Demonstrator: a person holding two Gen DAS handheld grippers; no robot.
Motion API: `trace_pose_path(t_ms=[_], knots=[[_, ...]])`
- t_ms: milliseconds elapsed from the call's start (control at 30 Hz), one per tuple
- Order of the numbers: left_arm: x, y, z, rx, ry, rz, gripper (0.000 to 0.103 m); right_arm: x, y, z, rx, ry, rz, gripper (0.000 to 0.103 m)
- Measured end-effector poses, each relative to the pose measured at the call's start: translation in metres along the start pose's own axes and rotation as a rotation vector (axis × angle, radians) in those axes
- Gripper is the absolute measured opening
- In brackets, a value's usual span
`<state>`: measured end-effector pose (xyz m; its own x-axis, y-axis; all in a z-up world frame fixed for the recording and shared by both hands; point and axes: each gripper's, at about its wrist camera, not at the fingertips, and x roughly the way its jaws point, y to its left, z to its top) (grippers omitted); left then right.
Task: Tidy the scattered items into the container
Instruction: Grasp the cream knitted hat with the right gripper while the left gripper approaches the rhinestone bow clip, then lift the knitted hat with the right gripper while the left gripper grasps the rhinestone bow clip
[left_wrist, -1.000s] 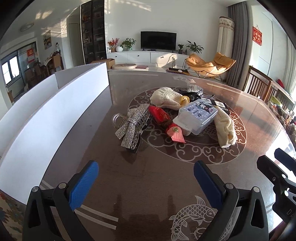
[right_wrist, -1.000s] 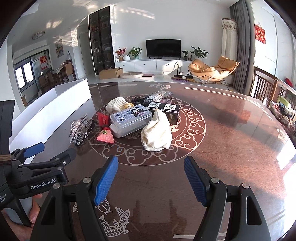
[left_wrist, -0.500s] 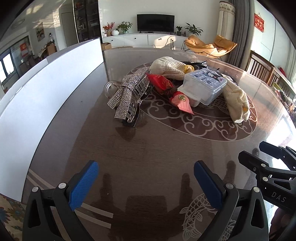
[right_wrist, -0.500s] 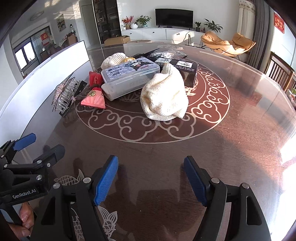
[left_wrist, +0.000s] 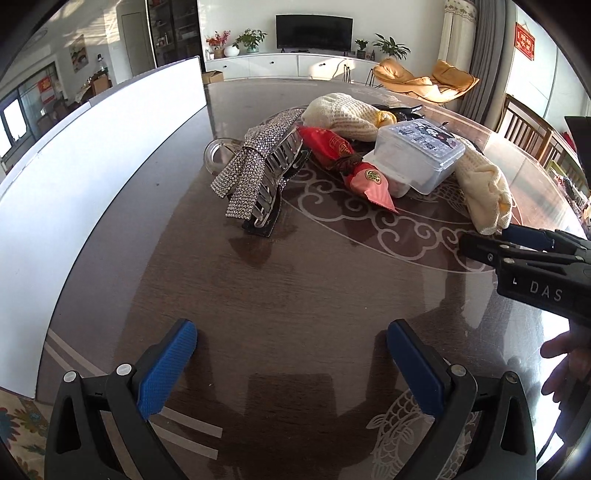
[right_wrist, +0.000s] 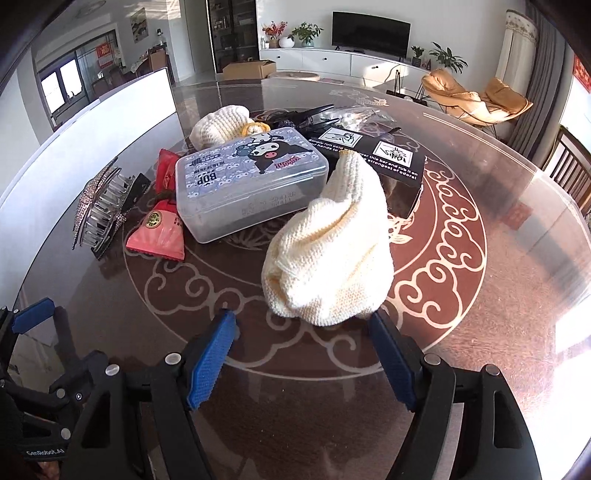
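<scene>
On the glass-topped counter (right_wrist: 517, 295) we see the scattered things bunched at the middle: a rhinestone hair clip (left_wrist: 258, 173), red snack packets (left_wrist: 365, 181), a clear plastic box (right_wrist: 251, 184) and a cream knit pouch (right_wrist: 332, 258). Our right gripper (right_wrist: 301, 354) hovers just before that pouch, jaws wide and empty; our left gripper (left_wrist: 291, 362) hangs short of the clip, jaws wide too.

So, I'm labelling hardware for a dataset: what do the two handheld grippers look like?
Both are black plastic with silver screws. The left gripper and right gripper have blue textured finger pads. White lettering reads "DAS" on the right and "GenRobot.AI" on the left.
</scene>
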<state>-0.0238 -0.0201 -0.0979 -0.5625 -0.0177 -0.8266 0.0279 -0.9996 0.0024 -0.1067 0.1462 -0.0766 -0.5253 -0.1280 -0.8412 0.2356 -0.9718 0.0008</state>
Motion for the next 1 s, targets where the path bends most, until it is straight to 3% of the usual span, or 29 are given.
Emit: trace_pose_path(t_ms=[400,467,500,533,767,900,1000], knots=[[-0.001,0.004,0.003,0.039,0.033,-0.025,0.103,0.034,-0.018,0.055,0.008,0.002,-0.009,0.076],[0.001,0.006,0.007,0.069,0.055,-0.044,0.103,0.030,-0.019,0.051,-0.001,-0.020,-0.001,0.069],[0.002,0.008,0.010,0.088,0.066,-0.056,0.103,0.027,-0.019,0.048,-0.003,-0.036,0.000,0.050],[0.003,0.012,0.012,0.105,0.077,-0.066,0.103,0.024,-0.021,0.045,0.002,-0.045,0.000,0.045],[0.019,0.044,0.043,0.152,0.109,-0.093,0.103,0.004,-0.028,0.009,0.009,-0.093,0.010,0.045],[0.031,0.047,0.075,0.191,0.107,-0.124,0.103,0.003,-0.030,0.005,0.014,-0.099,0.005,0.045],[0.040,0.044,0.100,0.227,0.085,-0.096,0.103,0.003,-0.031,0.005,0.015,-0.100,0.005,0.045]])
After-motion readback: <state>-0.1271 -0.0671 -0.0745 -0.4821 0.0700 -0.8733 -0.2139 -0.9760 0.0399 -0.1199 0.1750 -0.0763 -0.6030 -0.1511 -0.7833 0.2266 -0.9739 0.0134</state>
